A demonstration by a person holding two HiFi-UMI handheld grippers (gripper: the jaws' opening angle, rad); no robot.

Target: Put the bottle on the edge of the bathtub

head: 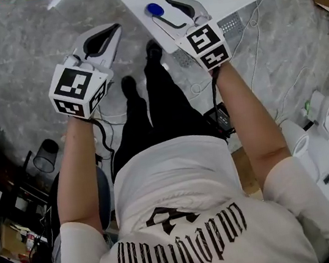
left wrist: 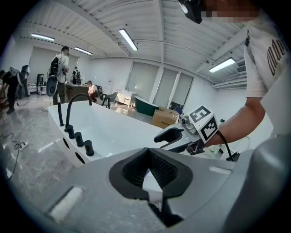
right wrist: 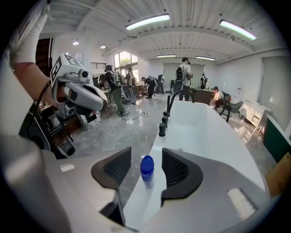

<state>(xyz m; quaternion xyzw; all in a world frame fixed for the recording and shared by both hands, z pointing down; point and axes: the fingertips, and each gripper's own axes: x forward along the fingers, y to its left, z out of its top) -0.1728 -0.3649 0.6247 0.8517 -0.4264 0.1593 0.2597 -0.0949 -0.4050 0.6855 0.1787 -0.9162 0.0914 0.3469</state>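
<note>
Blue-capped bottle (right wrist: pixel 147 169) upright on white bathtub (right wrist: pixel 200 132) edge, lower centre of right gripper view.
Right tool (right wrist: pixel 146 152) jaws apart, flanking bottle, not touching; left tool (left wrist: pixel 148 154) jaws together, empty.

Lighting: bright, even, from ceiling strip lights (right wrist: pixel 148 21). Gripper views: fisheye-bent, dark corners. Sharp focus; soft shadows.

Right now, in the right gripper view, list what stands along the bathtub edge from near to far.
blue-capped bottle → row of black knobs → arched black faucet
</note>
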